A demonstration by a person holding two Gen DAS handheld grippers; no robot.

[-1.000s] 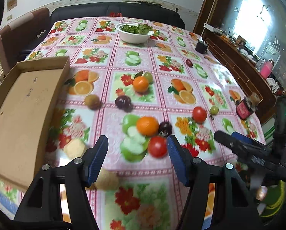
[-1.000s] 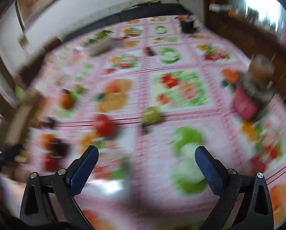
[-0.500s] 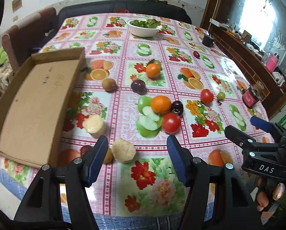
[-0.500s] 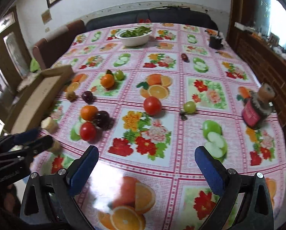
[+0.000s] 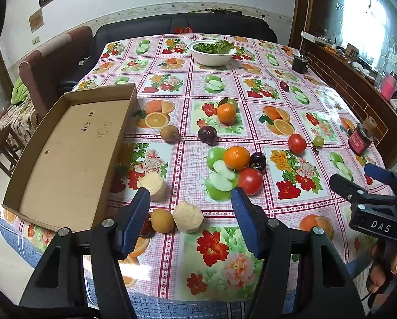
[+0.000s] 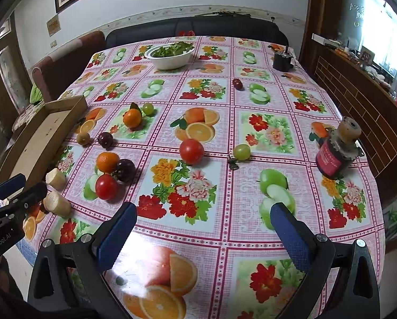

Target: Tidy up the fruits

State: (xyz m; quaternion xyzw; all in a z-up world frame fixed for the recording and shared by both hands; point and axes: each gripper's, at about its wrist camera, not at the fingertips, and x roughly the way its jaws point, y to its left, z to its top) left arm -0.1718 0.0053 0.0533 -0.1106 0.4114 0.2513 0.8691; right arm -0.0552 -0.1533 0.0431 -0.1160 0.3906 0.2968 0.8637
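Loose fruit lies on a fruit-print tablecloth: two oranges (image 5: 236, 157) (image 5: 226, 112), two tomatoes (image 5: 250, 180) (image 6: 191, 151), dark plums (image 5: 207, 134), a kiwi (image 5: 169, 133), a green grape (image 6: 242, 151) and pale peeled pieces (image 5: 188, 216). An empty cardboard tray (image 5: 65, 159) sits at the table's left edge. My left gripper (image 5: 190, 218) hangs open over the near edge, above the peeled pieces. My right gripper (image 6: 203, 228) is open over the near right part of the table, holding nothing.
A white bowl of greens (image 5: 212, 52) stands at the far end, with a small black cup (image 6: 282, 61) to its right. A red jar (image 6: 334, 156) stands near the right edge. Chairs and a dark sofa (image 5: 172, 26) surround the table.
Both grippers have drawn back and risen from the table, so more of the cloth and near edge shows. The right view is sharp now after being blurred. No fruit has moved.
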